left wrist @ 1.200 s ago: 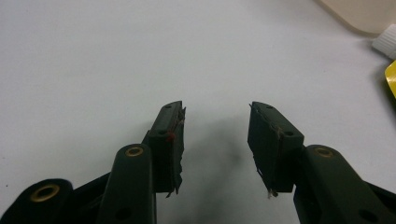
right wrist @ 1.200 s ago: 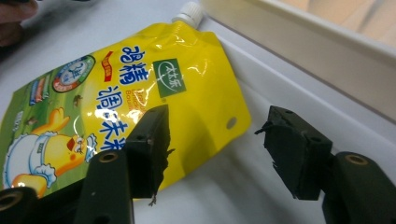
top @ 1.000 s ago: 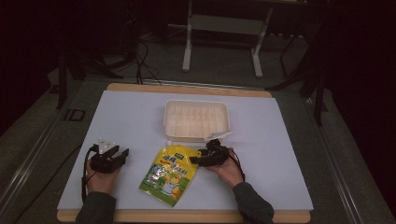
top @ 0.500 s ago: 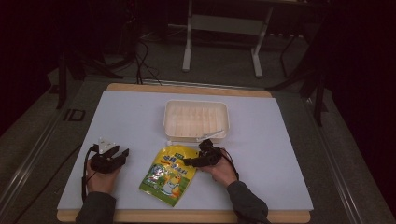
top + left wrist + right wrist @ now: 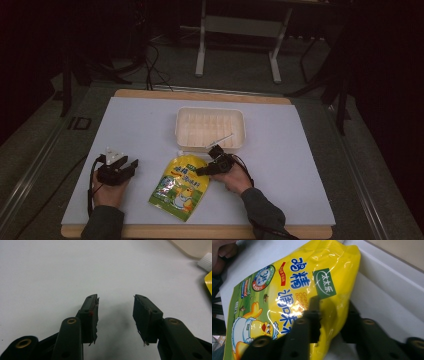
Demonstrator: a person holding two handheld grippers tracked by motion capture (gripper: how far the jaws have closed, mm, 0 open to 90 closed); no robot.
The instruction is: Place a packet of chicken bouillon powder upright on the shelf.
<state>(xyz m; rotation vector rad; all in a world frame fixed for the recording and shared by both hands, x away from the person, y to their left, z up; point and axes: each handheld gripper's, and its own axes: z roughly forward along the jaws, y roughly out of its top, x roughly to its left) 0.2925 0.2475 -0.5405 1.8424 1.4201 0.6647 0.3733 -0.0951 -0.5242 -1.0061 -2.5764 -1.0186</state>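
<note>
The right gripper [image 5: 329, 315], whose jaws have just been closing, pinches the edge of the yellow chicken-bouillon pouch [image 5: 182, 186] lying on the table [image 5: 300, 165] just before the cream plastic tray [image 5: 210, 128], which seems to hold a thin white stick. The left gripper [image 5: 115, 315] rests spread over bare table, well apart from the pouch.

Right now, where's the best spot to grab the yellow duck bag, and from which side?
Best is probably the thin side edge near the top of the yellow duck bag, coming in from the side where the right gripper is. The bag lies flat on the table, so only its edges fit between jaws. That gripper's jaws have just been closing, with the edge between them.
</note>
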